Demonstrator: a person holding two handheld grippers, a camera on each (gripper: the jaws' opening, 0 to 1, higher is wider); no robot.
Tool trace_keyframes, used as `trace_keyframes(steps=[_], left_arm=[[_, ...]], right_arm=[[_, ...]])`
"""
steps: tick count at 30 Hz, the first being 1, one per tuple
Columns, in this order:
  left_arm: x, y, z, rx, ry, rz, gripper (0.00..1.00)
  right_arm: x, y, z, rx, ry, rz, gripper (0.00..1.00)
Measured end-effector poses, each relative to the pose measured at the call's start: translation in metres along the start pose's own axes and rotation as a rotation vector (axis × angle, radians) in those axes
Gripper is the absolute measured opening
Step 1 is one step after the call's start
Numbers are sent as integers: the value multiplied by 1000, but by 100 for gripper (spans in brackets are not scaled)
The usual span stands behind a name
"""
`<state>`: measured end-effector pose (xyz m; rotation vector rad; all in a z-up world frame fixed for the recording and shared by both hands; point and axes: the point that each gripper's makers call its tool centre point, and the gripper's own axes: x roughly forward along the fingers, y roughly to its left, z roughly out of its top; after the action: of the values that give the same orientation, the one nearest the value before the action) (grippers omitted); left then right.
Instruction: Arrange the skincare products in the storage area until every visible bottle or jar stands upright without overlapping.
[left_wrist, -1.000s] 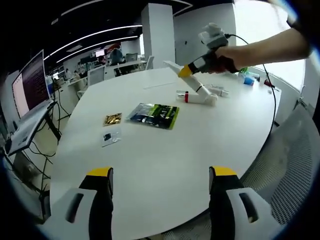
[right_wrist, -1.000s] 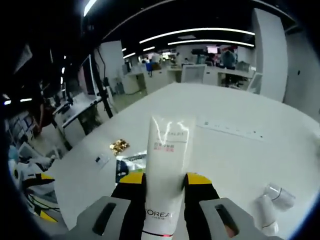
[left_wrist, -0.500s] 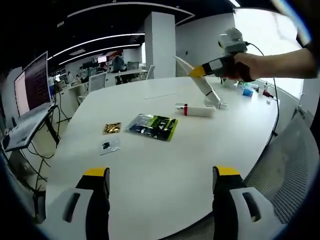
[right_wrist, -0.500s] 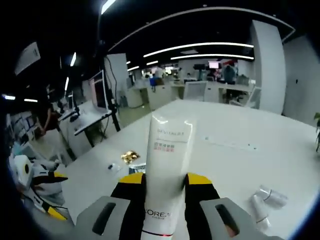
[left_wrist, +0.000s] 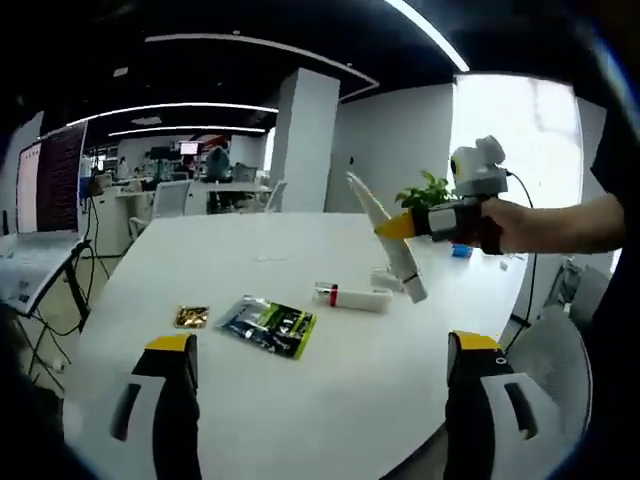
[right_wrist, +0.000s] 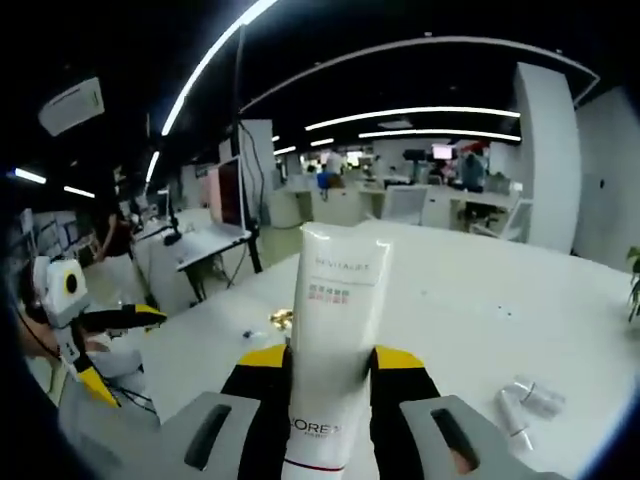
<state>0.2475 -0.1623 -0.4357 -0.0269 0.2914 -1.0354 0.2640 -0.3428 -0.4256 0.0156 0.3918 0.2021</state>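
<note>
My right gripper (right_wrist: 331, 362) is shut on a white L'Oréal tube (right_wrist: 335, 300), which points forward between the yellow jaw tips. In the left gripper view the same tube (left_wrist: 385, 240) hangs tilted in the air above the white table (left_wrist: 350, 380), in the right gripper (left_wrist: 405, 226) that a hand holds. Under it a white tube with a red band (left_wrist: 352, 297) lies flat, with a smaller white item (left_wrist: 386, 279) beside it. Two small white tubes (right_wrist: 525, 402) lie on the table at lower right. My left gripper (left_wrist: 320, 345) stands open over the table's near edge, its jaws wide apart.
A green-and-black sachet (left_wrist: 268, 326) and a small gold packet (left_wrist: 190, 317) lie left of the tubes. Desks, monitors and chairs stand behind the table. The left gripper (right_wrist: 95, 335) comes in from the left in the right gripper view. A potted plant (left_wrist: 425, 192) stands at the far side.
The right gripper has lifted the L'Oréal tube higher above the table and away from the lying tubes. Both cameras have shifted; the left gripper stays open.
</note>
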Motion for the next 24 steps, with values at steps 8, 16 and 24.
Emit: trace_keyframes(steps=[8, 16, 24], left_arm=[[7, -27, 47, -56, -66, -45, 99], [15, -42, 55, -76, -46, -71, 95], [20, -60, 74, -143, -65, -131, 83]], right_arm=[[-12, 16, 0, -12, -16, 20, 22], [-29, 46, 7, -53, -55, 58, 22], [-41, 68, 6, -96, -68, 81, 22]])
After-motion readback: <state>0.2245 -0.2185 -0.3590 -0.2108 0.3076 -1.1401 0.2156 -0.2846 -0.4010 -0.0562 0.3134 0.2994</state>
